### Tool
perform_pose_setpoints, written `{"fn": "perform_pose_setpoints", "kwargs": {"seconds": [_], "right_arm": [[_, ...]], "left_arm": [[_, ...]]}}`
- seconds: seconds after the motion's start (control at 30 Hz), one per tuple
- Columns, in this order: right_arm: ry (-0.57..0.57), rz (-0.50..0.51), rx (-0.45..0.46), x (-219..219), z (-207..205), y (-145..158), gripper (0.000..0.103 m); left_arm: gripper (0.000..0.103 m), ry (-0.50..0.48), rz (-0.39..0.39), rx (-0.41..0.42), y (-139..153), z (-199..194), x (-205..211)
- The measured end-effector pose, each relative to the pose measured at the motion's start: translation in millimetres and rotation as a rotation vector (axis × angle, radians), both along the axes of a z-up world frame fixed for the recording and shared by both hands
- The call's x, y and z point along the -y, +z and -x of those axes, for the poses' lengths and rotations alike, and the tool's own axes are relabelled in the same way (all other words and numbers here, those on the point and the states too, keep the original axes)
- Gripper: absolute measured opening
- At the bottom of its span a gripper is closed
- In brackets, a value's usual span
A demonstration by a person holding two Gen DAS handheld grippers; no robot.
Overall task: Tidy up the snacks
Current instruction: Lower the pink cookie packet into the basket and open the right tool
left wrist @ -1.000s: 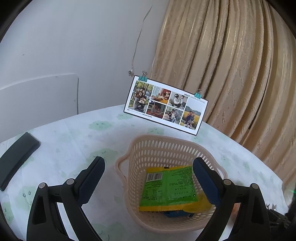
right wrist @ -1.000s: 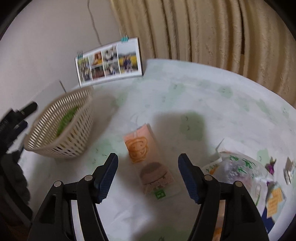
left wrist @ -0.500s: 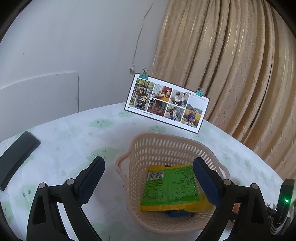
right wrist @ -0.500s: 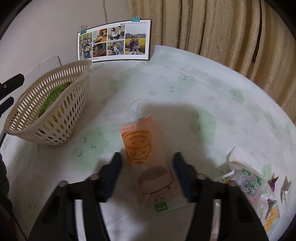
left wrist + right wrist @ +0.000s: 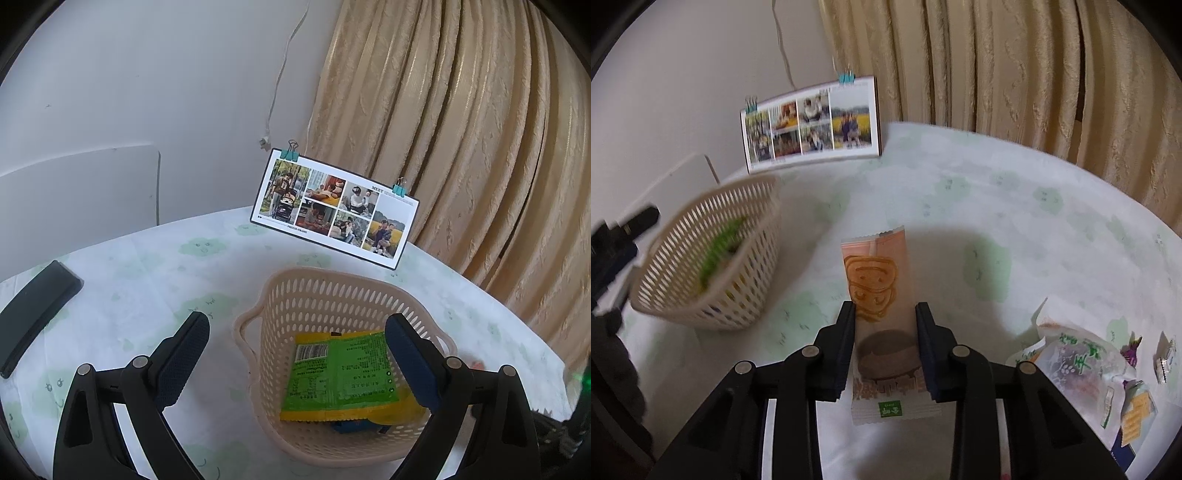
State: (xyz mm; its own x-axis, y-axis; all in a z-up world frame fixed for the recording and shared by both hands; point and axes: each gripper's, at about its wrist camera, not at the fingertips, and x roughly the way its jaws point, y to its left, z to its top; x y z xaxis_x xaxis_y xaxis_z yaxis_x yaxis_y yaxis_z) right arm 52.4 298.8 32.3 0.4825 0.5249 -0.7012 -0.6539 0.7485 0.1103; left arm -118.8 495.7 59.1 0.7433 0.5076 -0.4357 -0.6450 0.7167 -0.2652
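In the right wrist view my right gripper [image 5: 885, 314] is shut on an orange snack packet [image 5: 877, 280], its fingers pressing both long sides. The packet points away from me over the table. A beige perforated basket [image 5: 746, 295] stands to its left, blurred, with a green packet inside. In the left wrist view my left gripper [image 5: 297, 350] hovers open over the same basket [image 5: 332, 291], one finger on either side of it. A green packet [image 5: 338, 373] with a barcode lies in it on top of a yellow one and something blue.
A pile of loose snack packets [image 5: 1086, 369] lies at the right of the table. A photo card [image 5: 334, 210] held by clips stands at the back by the curtain. A black flat object [image 5: 33, 314] lies at the far left. The tablecloth [image 5: 147, 273] is pale with green prints.
My right gripper moved forward over the orange packet and shut on it; one second ago it stood open behind it. The left gripper stayed open over the basket.
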Motion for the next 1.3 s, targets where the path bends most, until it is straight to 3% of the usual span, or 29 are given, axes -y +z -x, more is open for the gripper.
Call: {"fn": "perform_pose_setpoints", "kwargs": {"seconds": [0.3, 0.53, 0.67, 0.77, 1.3], "right_arm": [[0.05, -0.205, 0.009, -12.2, 16.4, 54.8, 0.029], [0.147, -0.318, -0.083, -50.5, 21.8, 71.0, 0.03], [0.16, -0.327, -0.116, -71.9, 21.9, 66.9, 0.038], [0.138, -0.338, -0.139, -75.9, 19.7, 61.9, 0.058], [0.075, -0.302, -0.118, -45.3, 26.6, 45.4, 0.058]], "left_arm": [[0.096, 0.024, -0.029, 0.015, 4.9, 4.6, 4.0], [0.096, 0.055, -0.023, 0.035, 6.0, 10.7, 0.7], [0.096, 0.068, -0.013, 0.041, 5.2, 12.4, -1.8], [0.096, 0.063, -0.011, 0.036, 4.3, 11.7, -1.7], [0.096, 0.045, -0.038, 0.032, 5.8, 14.1, 7.4]]}}
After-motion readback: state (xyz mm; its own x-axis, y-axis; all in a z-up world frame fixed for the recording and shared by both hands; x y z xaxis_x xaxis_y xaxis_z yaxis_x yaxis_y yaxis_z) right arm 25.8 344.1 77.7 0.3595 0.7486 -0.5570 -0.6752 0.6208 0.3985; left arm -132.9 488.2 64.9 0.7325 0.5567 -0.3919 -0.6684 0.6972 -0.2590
